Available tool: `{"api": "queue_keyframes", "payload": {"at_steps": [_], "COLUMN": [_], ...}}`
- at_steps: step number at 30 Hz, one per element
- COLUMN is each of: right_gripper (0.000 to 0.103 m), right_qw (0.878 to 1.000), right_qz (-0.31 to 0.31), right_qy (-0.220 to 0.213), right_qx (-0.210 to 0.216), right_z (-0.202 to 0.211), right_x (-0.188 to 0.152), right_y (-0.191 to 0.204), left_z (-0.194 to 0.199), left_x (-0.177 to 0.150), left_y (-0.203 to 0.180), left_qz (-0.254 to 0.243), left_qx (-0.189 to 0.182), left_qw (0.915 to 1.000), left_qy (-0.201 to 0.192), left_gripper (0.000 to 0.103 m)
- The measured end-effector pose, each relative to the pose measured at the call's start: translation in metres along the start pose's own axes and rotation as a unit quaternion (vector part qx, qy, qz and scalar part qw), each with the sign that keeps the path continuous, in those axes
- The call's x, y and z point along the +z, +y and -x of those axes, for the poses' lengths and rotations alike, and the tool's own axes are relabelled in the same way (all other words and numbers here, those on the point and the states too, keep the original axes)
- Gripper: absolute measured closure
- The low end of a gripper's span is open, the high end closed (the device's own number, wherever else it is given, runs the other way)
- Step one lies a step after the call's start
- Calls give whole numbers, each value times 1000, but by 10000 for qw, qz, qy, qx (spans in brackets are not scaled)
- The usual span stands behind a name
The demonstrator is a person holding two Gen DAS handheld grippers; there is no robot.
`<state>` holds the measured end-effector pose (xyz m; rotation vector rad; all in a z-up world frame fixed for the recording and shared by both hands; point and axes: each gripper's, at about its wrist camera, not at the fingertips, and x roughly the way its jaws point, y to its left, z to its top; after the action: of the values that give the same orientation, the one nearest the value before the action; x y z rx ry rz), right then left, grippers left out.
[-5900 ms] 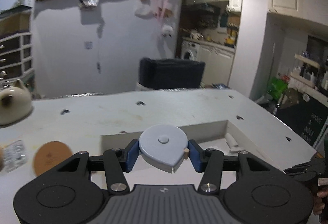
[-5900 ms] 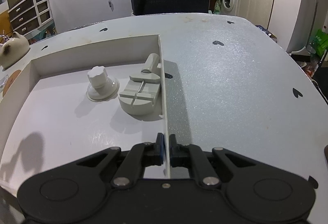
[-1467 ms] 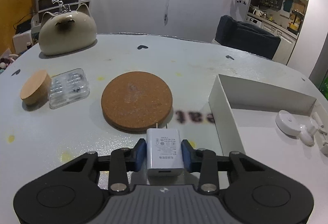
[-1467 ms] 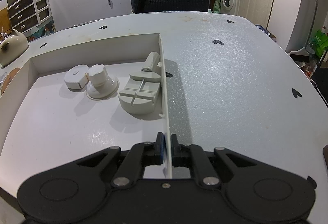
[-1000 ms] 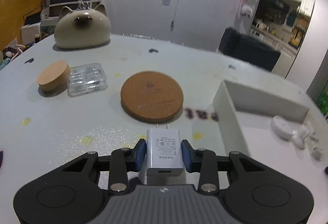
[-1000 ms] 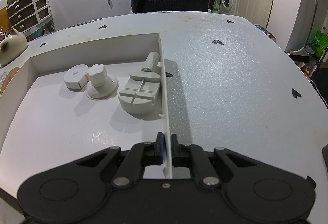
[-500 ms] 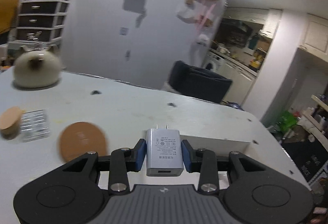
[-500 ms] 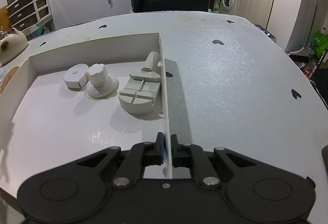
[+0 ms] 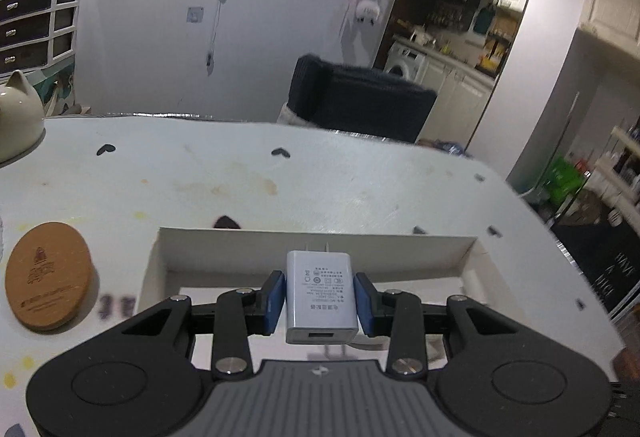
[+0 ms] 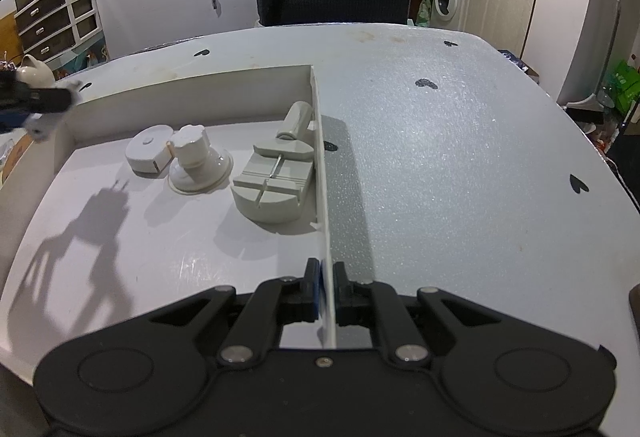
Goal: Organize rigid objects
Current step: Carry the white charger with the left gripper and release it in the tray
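1. The left gripper [image 9: 320,295] pinches a white rectangular USB wall charger [image 9: 320,297] between its blue pads, prongs pointing away, held above the near part of the shallow white cardboard tray [image 9: 320,249].
2. The right gripper [image 10: 325,287] is clamped on the tray's thin right wall [image 10: 322,173].
3. Farther in, a grey slotted plastic block with a handle [image 10: 276,185], a white suction cup with a knob [image 10: 198,167] and a round white tape measure [image 10: 148,153] lie on the tray floor.
4. Left of the tray, a round cork coaster [image 9: 48,281] rests on the white table [image 9: 320,189].
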<state>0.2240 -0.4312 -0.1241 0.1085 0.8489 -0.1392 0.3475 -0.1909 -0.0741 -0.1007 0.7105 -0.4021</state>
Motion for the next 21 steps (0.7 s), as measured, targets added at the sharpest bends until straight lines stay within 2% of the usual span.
{"api": "queue_keyframes", "payload": {"at_steps": [9,17,18,19,21], "right_gripper": [96,96,96,96,96], "right_qw": [10000,10000,10000,10000,10000], "right_qz": [-9,-33,-37,-41,-42], "right_qy": [-17,-24,-23,-22,-19], "right_qx": [32,78,80,80,74], "right_z": [0,1,1,1,1], "right_x": [-1,-1,-1,-1,-1], "right_y": [-1,-3,-3,-3,-3], "left_z": [-36,-48,-48,-48,-46], "left_x": [0,-4,-5,-6,-7], "left_y": [2,5,5,3,3], "left_qz": [23,-16,-26,-29,-23], "left_qx": [443,328,310,306,327], "left_qw": [9986,9981,9981,9980,9977], "left_qy": [279,515,538,556,589], "left_gripper": [64,63,56,44,30]}}
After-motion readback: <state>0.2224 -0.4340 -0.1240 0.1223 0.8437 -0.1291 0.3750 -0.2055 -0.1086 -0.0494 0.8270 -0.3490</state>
